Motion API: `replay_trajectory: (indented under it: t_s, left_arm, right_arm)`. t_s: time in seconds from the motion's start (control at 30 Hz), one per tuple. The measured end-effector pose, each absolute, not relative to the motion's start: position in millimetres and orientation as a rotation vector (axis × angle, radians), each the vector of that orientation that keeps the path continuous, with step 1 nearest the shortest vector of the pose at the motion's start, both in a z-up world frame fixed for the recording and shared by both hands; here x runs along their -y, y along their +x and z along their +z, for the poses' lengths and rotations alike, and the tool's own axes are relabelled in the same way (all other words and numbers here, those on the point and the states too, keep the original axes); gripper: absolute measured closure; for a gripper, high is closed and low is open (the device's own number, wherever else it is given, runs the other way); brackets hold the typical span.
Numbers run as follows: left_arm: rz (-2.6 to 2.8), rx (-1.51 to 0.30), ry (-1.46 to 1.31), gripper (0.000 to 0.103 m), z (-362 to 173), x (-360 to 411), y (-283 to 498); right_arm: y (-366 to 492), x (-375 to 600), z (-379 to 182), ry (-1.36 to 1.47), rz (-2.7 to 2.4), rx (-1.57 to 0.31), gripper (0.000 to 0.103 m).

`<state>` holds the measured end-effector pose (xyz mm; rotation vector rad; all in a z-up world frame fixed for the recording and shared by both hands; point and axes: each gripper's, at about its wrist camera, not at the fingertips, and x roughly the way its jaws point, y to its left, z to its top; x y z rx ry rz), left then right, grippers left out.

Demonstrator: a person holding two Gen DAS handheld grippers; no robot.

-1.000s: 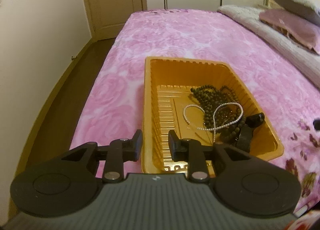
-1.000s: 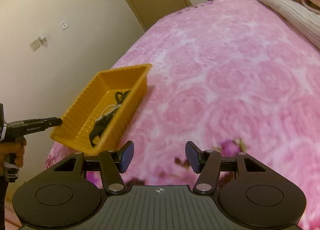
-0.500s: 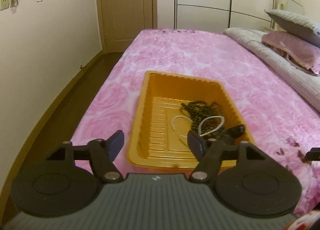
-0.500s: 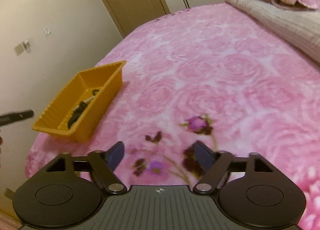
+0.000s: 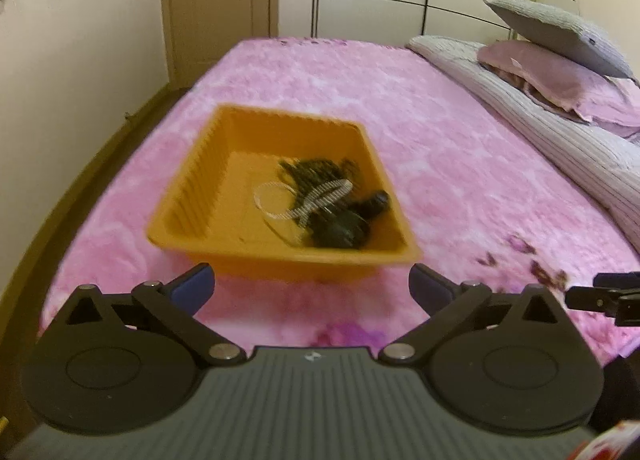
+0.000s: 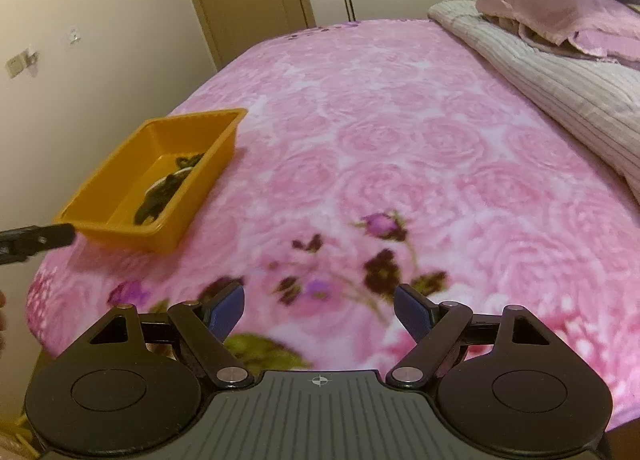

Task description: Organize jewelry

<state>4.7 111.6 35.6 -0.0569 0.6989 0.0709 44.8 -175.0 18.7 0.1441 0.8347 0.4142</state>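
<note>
An orange plastic tray [image 5: 240, 248] [image 6: 104, 180] lies on the pink rose bedspread [image 5: 460, 180] [image 6: 400, 148] near the bed's left edge. Inside it are a dark bead necklace [image 5: 316, 172], a white pearl string [image 5: 312, 200] and a black piece [image 5: 344, 228]. My left gripper [image 5: 312, 288] hangs in front of the tray's near wall, its jaws still opening wide with nothing between them. My right gripper [image 6: 318, 306] is open and empty over the flower print, well right of the tray. Each gripper's tip shows at the edge of the other's view.
The bed's left edge drops to a dark floor [image 5: 80, 180] beside a cream wall. Pillows [image 5: 560, 44] and a folded striped blanket [image 5: 540, 132] lie at the right. A door [image 5: 224, 0] and wardrobe stand behind the bed.
Both grippers have drawn back from the tray and their jaws have spread wider. The left one went from nearly shut above the tray's near rim to wide open in front of it.
</note>
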Motion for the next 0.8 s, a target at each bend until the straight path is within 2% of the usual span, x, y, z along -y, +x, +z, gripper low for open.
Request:
replay_trajectory:
  t_s: [0.4, 0.8]
  left_arm:
    - [0.123, -0.784, -0.147, 0.0, 21.0, -72.6, -26.9]
    - [0.153, -0.811, -0.107, 0.0, 18.3, -50.4, -36.1]
  right_arm:
    - [13.7, 161.1, 34.4, 0.078, 0.394, -0.819, 0.021]
    - [2.3, 163.6, 34.9, 0.05, 0.396, -0.839, 0.021]
